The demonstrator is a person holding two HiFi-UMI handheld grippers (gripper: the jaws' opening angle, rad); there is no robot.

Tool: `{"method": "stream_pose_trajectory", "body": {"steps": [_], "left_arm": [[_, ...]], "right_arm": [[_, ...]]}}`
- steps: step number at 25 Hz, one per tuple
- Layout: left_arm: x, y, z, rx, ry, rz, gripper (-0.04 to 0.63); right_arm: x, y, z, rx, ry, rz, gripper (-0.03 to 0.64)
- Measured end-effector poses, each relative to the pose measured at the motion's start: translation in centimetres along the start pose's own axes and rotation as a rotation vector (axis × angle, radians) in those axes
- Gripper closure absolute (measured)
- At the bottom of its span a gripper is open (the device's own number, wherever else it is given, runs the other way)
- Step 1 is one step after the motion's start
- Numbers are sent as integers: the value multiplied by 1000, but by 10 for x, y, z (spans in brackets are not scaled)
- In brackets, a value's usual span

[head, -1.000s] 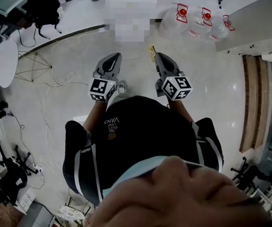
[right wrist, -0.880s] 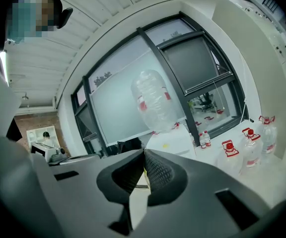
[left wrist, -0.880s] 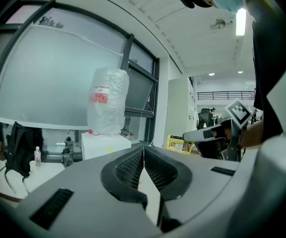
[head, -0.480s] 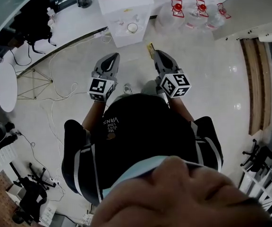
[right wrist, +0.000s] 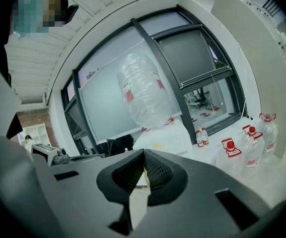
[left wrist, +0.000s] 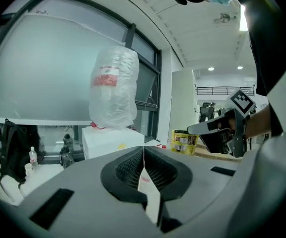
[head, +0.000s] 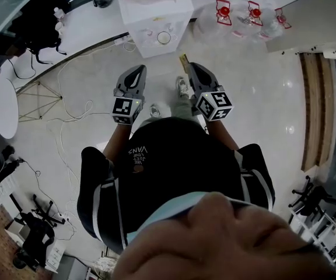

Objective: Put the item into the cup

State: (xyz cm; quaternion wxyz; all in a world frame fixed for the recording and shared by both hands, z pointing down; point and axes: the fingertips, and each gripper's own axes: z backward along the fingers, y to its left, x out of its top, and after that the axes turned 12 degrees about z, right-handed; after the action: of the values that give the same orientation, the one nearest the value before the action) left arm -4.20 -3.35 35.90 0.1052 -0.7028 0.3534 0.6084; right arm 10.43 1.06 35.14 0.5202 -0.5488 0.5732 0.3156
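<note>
from the head view, the person stands on a pale glossy floor (head: pixel 261 109) with both arms held out in front. the left tongs (head: pixel 139 68) point toward a white water dispenser (head: pixel 177 9); they are pressed together with nothing in them. the right tongs (head: pixel 188 65) are held beside them at about the same height and pinch a small yellow packet (head: pixel 184 58), which sticks out past the tips. a cup (head: pixel 164 37) sits on the dispenser's front ledge, ahead of the packet and apart from it. clear water jugs with red caps (head: pixel 224 13) stand to the right of the dispenser. loose cables (head: pixel 69 98) trail over the floor on the left.

in the left gripper view, the left tongs (left wrist: pixel 143 150) are closed tight, pad against pad, and hold nothing. beyond them is the dispenser (left wrist: pixel 108 143), with a plastic-wrapped bottle (left wrist: pixel 114 90) upturned on top. off to the right, the right tongs (left wrist: pixel 192 129) hang in the air with the yellow packet (left wrist: pixel 184 141) at their tip.

in the right gripper view, the right tongs (right wrist: pixel 143 155) are clamped on the packet (right wrist: pixel 144 171), and only a thin yellow edge shows between the pads. ahead are the dispenser (right wrist: pixel 167 140) and its wrapped bottle (right wrist: pixel 143 95) against the windows. the red-capped jugs (right wrist: pixel 250 140) are low on the right.
</note>
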Motion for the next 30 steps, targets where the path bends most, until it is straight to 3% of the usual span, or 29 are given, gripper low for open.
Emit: {"method": "stream_pose_trajectory", "body": {"steps": [9, 16, 25, 30], "left_arm": [[-27, 44, -71, 114, 30, -49, 574], [-69, 89, -109, 175, 53, -4, 574], [-124, 142, -139, 210, 84, 25, 574], [-158, 158, -159, 188, 102, 19, 574]], "right_arm": [[-19, -53, -75, 86, 90, 42, 575], [-56, -72, -133, 128, 155, 79, 575], [-106, -75, -202, 156, 188, 102, 575], [-128, -76, -230, 172, 192, 95, 575]]}}
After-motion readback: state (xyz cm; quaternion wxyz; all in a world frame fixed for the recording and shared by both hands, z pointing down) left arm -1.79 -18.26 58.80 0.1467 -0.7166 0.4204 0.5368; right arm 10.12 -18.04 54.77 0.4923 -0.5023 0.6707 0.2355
